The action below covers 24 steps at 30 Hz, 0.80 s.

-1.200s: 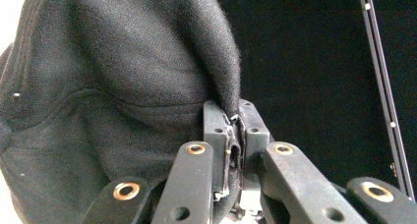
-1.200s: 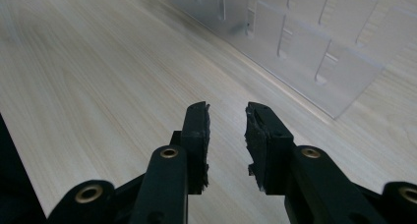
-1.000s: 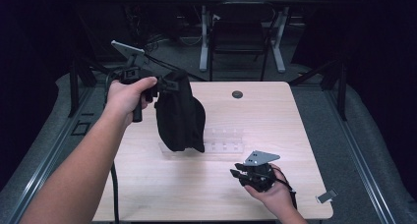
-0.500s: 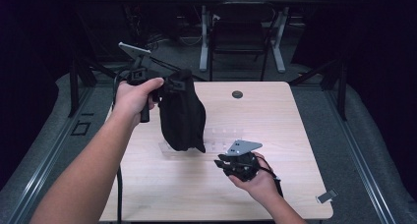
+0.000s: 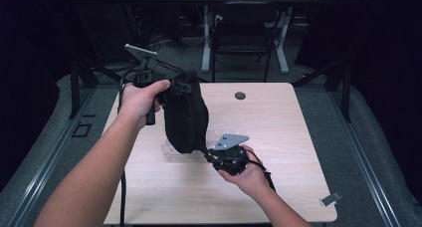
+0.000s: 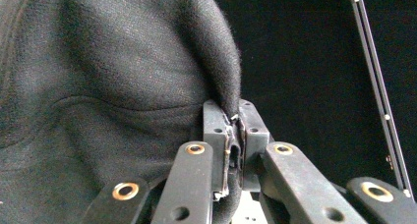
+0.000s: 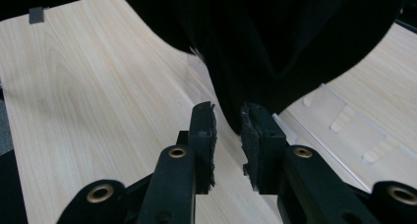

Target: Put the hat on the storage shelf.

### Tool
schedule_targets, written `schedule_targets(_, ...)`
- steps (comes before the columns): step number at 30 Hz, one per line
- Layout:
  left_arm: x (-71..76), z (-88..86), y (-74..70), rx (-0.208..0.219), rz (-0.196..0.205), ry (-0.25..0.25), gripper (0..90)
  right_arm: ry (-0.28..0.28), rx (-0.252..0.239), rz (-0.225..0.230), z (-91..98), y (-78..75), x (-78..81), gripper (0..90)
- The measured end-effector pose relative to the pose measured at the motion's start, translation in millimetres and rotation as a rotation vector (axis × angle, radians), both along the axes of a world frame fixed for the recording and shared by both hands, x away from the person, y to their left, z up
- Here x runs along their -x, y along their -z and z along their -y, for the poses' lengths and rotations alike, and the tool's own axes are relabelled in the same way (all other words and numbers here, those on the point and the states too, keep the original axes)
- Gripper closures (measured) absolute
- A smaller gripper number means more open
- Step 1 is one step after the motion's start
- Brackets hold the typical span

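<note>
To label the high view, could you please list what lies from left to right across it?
Left gripper → black fabric bag → right gripper → dark round insert in the table → small grey clip at the table edge.

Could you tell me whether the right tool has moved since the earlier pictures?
Yes. In the high view the right tool has moved left and away from the table's near edge, up to the hanging black bag; its jaws have just been closing.

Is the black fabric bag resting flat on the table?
No, the left gripper holds the black fabric bag up by its top edge, hanging.
</note>
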<state>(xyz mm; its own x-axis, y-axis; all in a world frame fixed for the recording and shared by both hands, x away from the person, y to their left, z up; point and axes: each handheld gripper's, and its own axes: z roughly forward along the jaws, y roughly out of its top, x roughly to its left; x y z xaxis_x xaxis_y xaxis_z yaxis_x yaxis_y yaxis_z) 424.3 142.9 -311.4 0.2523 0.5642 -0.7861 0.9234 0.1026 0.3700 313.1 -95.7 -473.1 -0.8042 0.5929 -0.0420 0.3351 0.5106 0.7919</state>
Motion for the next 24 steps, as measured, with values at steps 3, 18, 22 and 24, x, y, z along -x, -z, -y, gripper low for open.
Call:
schedule_targets(3, 0.3, 1.5, -0.2, -0.001, 0.002, 0.003, 85.9, -0.003, 0.006, 0.006, -3.8, -1.6, -1.7, 75.4)
schedule_targets(18, 0.9, 4.4, -0.9, -0.002, 0.004, 0.004, 85.7, -0.011, 0.053, 0.028, -15.0, -4.7, -5.0, 80.2)
schedule_targets(22, 1.2, 5.0, -1.1, -0.004, 0.005, 0.007, 85.6, -0.01, 0.065, 0.032, -15.0, -4.9, -4.4, 81.8)
schedule_targets(24, 1.3, 5.7, -1.4, -0.006, 0.009, 0.01, 85.3, -0.012, 0.077, 0.045, -15.8, -4.7, -3.2, 82.9)
